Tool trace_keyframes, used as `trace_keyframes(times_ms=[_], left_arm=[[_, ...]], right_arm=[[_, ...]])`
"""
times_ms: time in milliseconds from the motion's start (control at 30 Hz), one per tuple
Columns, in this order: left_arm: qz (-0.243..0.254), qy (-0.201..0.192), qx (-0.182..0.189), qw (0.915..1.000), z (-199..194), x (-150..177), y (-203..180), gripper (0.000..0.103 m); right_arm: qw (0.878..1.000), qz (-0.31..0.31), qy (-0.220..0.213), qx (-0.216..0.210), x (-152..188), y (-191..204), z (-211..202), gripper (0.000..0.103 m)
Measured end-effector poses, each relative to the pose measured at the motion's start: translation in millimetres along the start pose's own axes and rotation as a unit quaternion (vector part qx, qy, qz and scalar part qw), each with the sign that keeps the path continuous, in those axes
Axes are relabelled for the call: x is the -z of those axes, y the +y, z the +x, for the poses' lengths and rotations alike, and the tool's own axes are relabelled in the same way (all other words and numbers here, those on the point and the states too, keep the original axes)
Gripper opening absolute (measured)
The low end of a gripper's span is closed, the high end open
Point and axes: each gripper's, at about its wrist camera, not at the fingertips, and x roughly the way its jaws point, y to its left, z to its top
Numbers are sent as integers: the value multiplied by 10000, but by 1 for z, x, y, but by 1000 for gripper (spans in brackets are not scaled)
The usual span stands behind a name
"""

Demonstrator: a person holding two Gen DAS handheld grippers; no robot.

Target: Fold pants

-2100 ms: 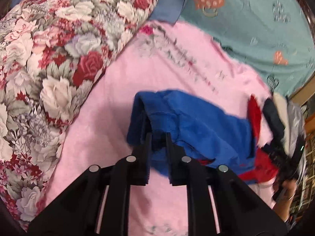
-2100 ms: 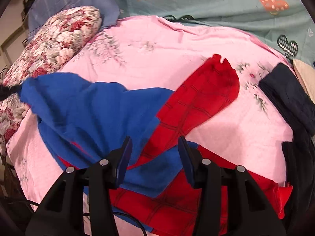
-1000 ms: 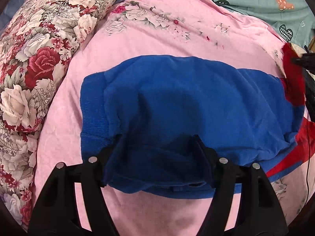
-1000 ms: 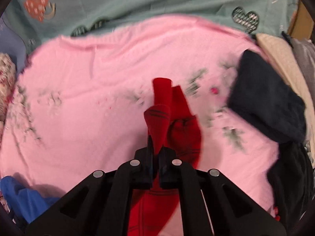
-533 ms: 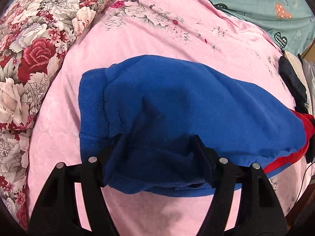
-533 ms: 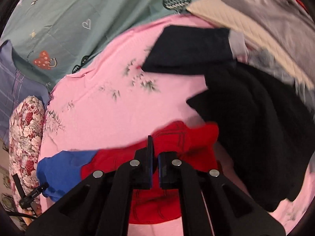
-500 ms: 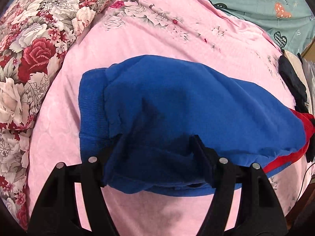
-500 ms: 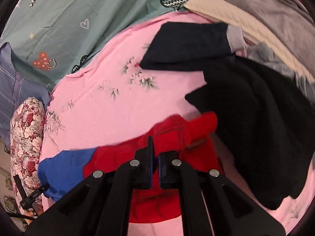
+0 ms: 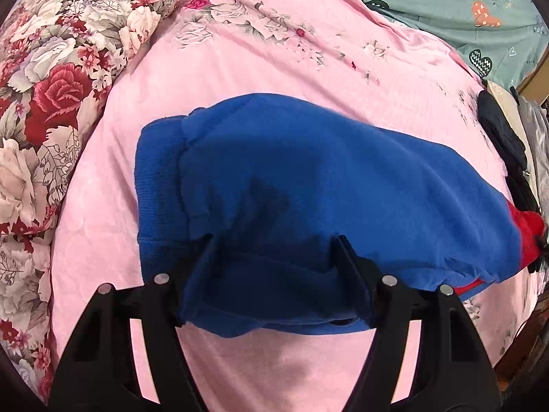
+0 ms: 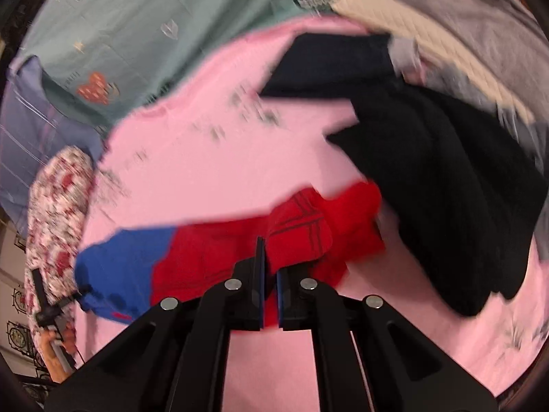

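The pants (image 9: pixel 326 185) are blue at the waist and red at the legs, lying on the pink bedsheet (image 9: pixel 274 55). In the left wrist view my left gripper (image 9: pixel 274 257) is open, its fingers spread wide over the blue waist end, with blue fabric bulging between them. In the right wrist view my right gripper (image 10: pixel 269 257) is shut on the red leg end of the pants (image 10: pixel 302 230), held a little above the sheet. The blue part (image 10: pixel 120 261) stretches away to the left there.
A floral pillow (image 9: pixel 51 86) lies along the left. A teal cover with hearts (image 9: pixel 463 10) lies beyond the pink sheet. Black garments (image 10: pixel 439 185) and beige and grey clothes (image 10: pixel 446 24) are piled at the right, close to the red leg end.
My right gripper has carried the red leg end outward toward the black garment pile and the pants have stretched longer. My left gripper has stayed open over the blue waist.
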Motion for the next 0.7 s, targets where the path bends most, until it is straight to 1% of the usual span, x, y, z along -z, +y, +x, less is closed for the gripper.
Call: trace_keyframes(times_ms=[33,67,100,133,167,200,233,267,300,333,400,467,500,533,567,600,633,667,700], left_arm=[[16,6,-9,10000,-1,0,0,71],[33,10,-45,10000,-1,0,-1,71],[38,12,-75,10000,-2,1,-2,71],[30,11,-93,10000,-4,1,-2,71],[17,9,-98,10000,-6,3,-2,71],[9,0,-101,9999,-8,3,-3,72],[5,-41,-88,10000,-11,5,-3,74],[7,-91,-49,9999,-13,7,-3,79],[11,-116,-16,9999,-14,8,-3,81],[8,-119,-23,9999,-14,8,-2,81],[-24,-82,-62,9999,-12,10,-1,81],[-34,-80,-70,9999,-11,11,-1,81],[-12,-76,-92,9999,-10,11,0,81],[6,-67,-120,9999,-10,11,0,81],[22,-54,-136,9999,-10,10,1,81],[43,-21,-159,9999,-8,10,2,81],[58,7,-166,9998,-8,9,3,81],[81,32,-139,9999,-7,9,4,81],[102,41,-107,9999,-7,8,5,81]], right_arm=[[9994,152,301,122,8,-11,12,20],[9983,266,478,199,12,-17,17,27],[9977,330,561,195,13,-20,18,32],[9980,358,517,96,14,-22,15,32],[9988,313,370,41,13,-21,8,32],[9996,208,182,40,11,-17,-1,35],[9999,96,-3,82,8,-12,-8,50],[9997,-6,-210,124,5,-8,-15,60],[9986,-138,-491,145,2,-2,-23,70],[9979,-178,-589,185,-1,0,-24,71],[9973,-160,-671,256,-5,0,-20,71],[9969,-54,-525,588,-12,-6,-2,71],[9970,63,-386,674,-15,-11,10,65],[9981,139,-287,521,-16,-17,17,43],[9989,195,-198,368,-17,-19,23,28],[9989,241,-251,299,-18,-19,23,23],[9981,196,-480,327,-19,-16,16,21],[9963,47,-777,369,-22,-11,5,21],[9949,-18,-932,388,-23,-9,-1,21]])
